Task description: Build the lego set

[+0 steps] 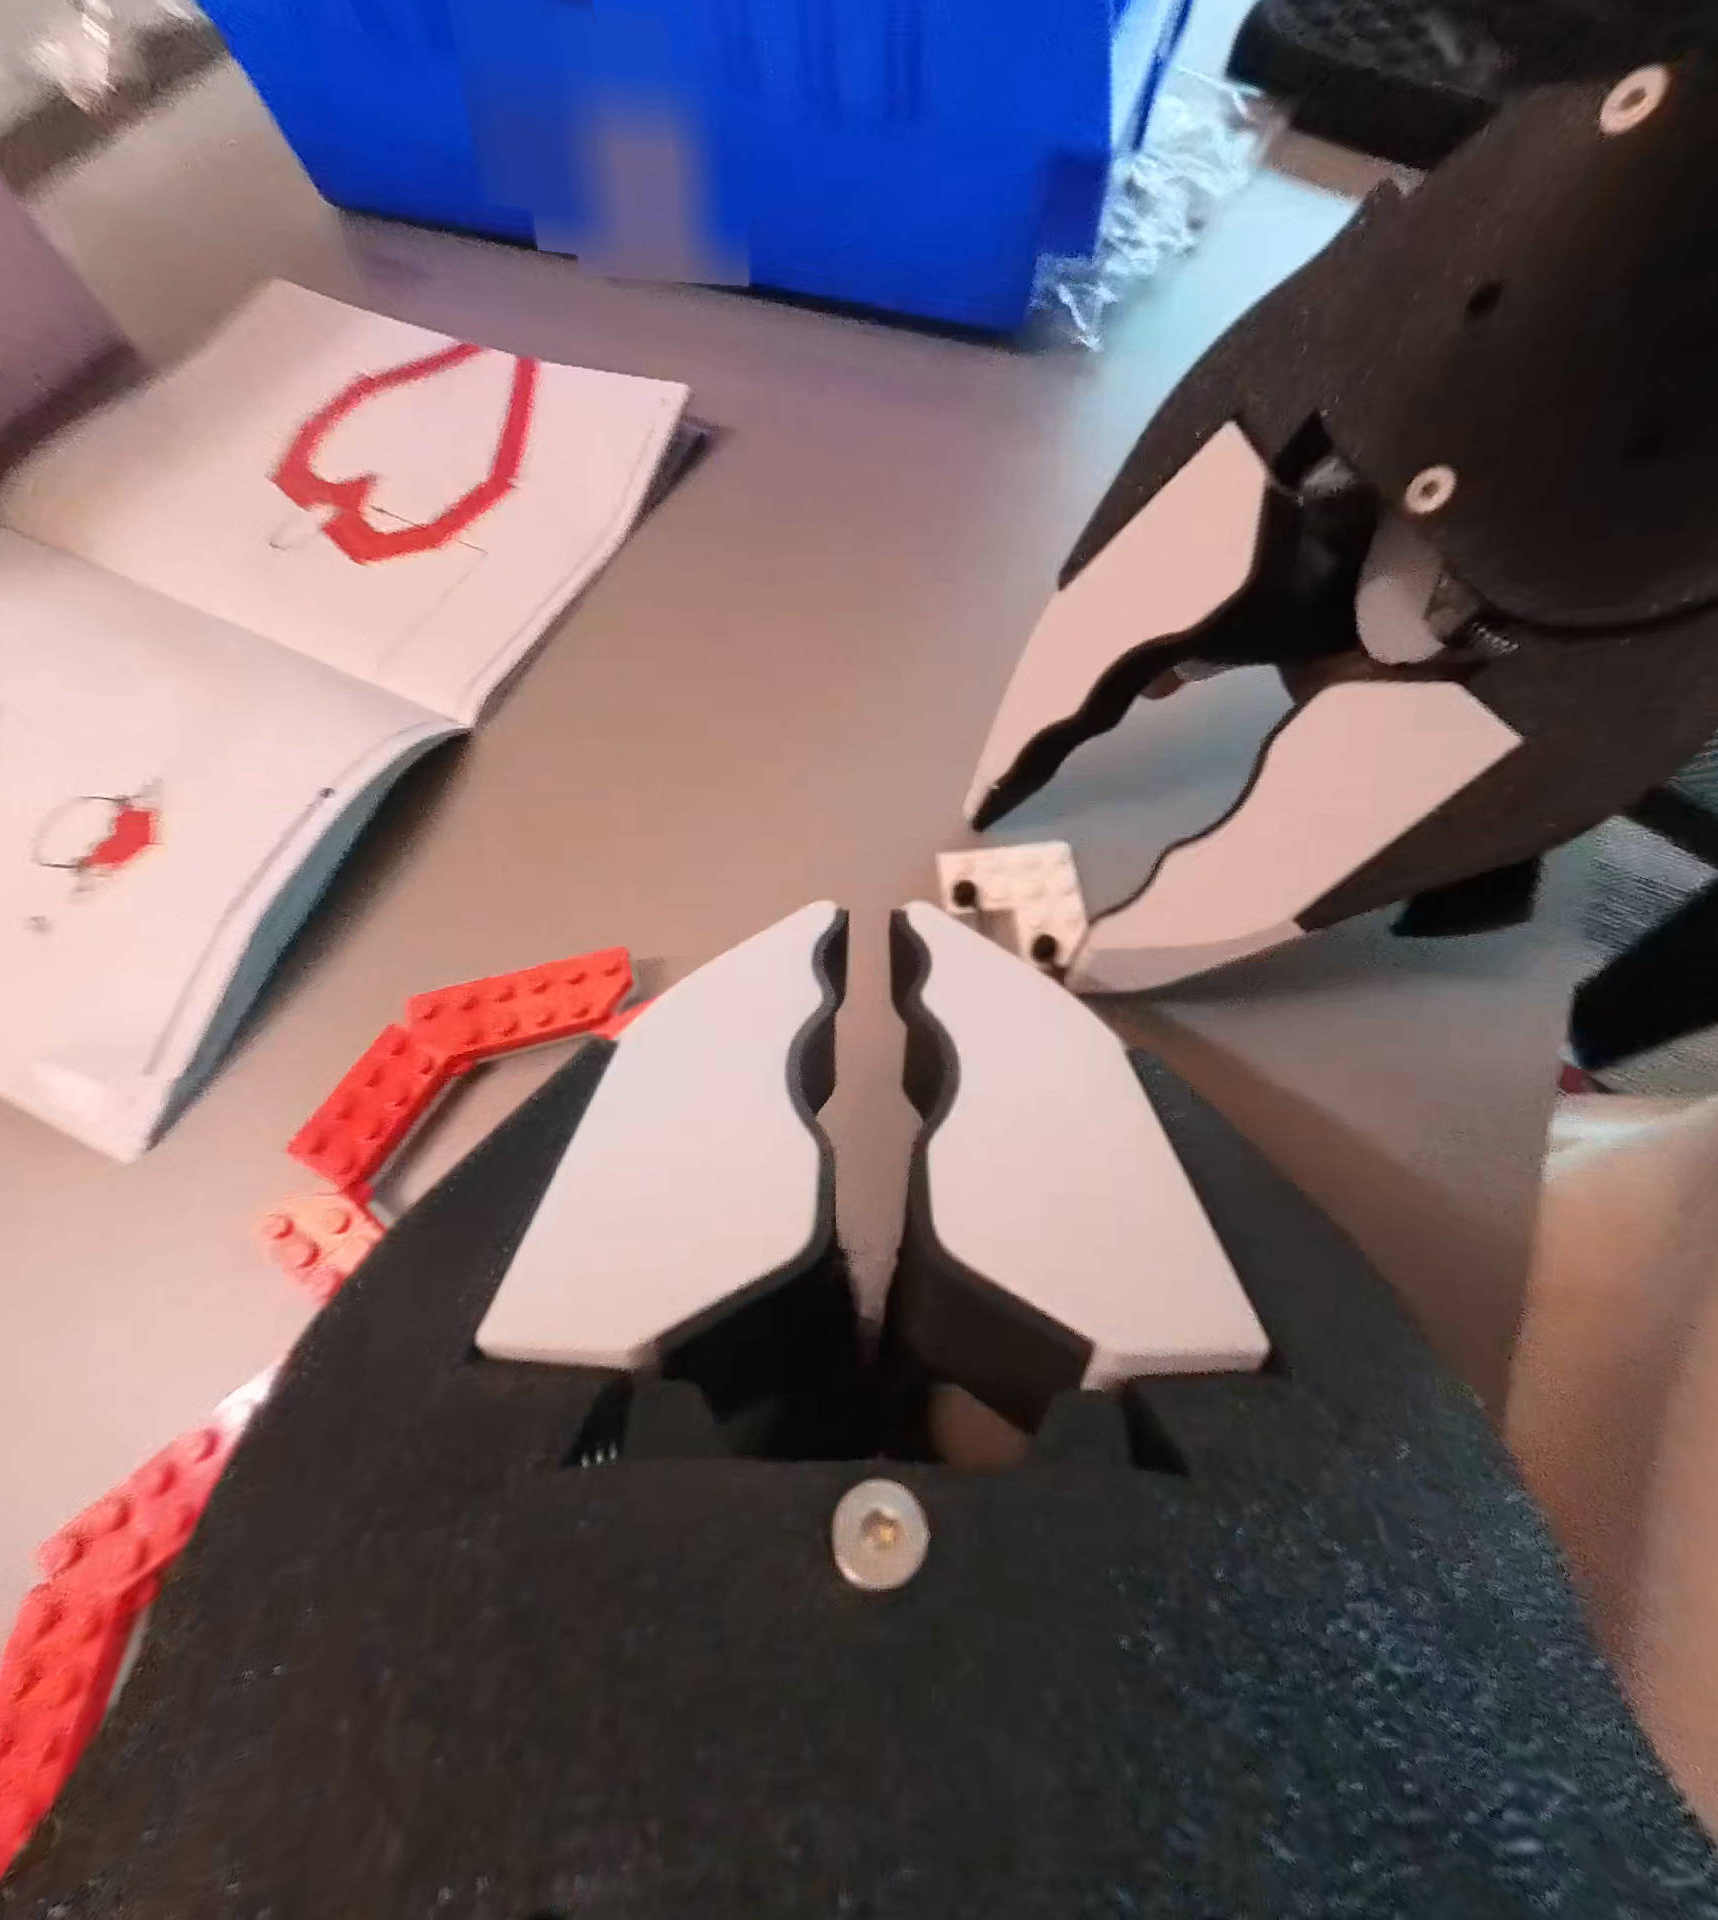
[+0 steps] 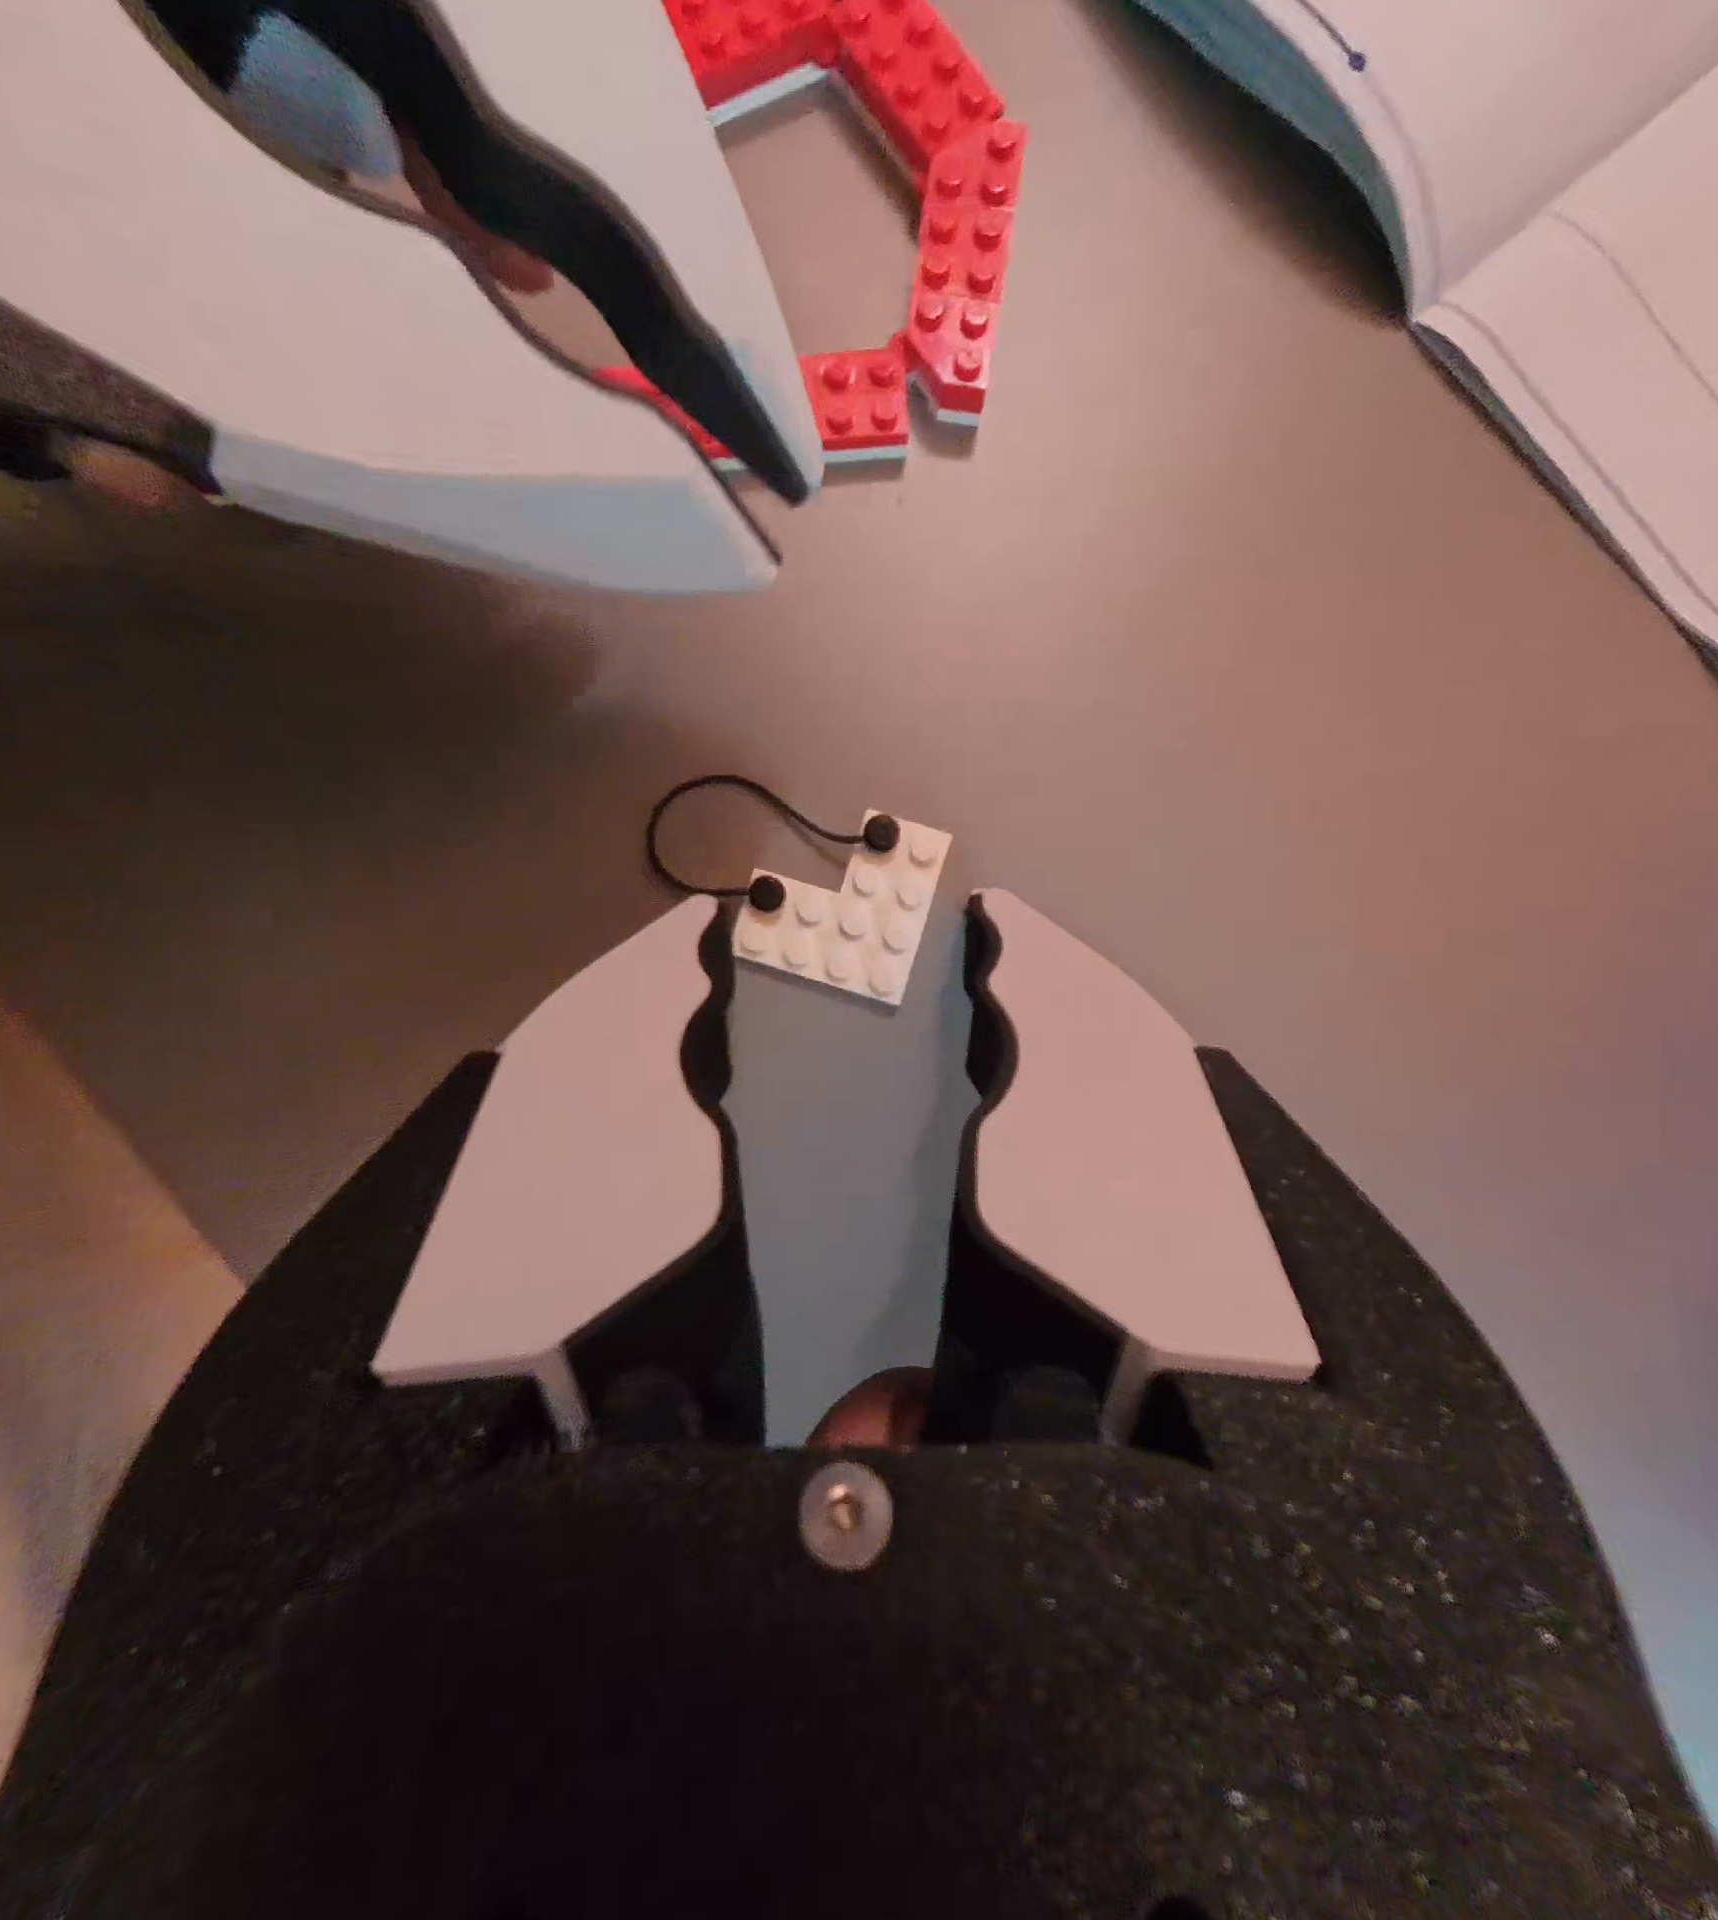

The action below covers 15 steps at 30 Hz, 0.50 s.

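Observation:
A white L-shaped plate lies flat on the grey table, with a thin black string looped between two black studs on its ends. My right gripper is open, its fingertips on either side of the plate, low over the table. The plate and right gripper also show in the left wrist view. My left gripper is empty and shut to a thin gap, just left of the plate. A red frame of joined plates lies under and left of it; it also shows in the right wrist view.
An open instruction booklet lies left of the red frame. A blue crate stands at the back, with clear plastic bags beside it. The table edge and a black chair base are at the right. A hand is near.

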{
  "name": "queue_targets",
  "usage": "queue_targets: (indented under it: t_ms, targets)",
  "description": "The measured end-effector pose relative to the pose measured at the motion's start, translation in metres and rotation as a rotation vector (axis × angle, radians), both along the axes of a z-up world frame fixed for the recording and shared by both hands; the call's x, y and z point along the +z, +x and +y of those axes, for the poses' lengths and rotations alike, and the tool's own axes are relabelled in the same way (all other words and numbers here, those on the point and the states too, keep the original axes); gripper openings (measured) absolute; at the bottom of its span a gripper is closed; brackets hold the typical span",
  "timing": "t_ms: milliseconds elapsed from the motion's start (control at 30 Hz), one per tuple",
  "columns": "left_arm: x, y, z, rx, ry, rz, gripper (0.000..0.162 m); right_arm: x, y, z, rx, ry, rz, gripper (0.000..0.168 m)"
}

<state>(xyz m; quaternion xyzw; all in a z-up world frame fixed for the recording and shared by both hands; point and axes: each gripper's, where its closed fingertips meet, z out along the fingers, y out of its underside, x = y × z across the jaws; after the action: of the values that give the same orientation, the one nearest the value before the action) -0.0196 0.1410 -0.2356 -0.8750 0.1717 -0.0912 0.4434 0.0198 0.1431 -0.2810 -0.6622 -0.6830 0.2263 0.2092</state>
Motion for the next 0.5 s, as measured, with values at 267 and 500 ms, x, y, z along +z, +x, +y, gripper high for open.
queue_targets:
  t_ms: [267, 500]
  targets:
    - [-0.024, 0.025, 0.013, -0.03, -0.099, 0.022, 0.01, 0.001, 0.002, -0.004, 0.036, -0.003, 0.053, 0.035]
    - [-0.039, 0.031, 0.011, -0.012, -0.141, 0.064, 0.009, 0.001, 0.001, -0.007, 0.055, -0.005, 0.063, 0.035]
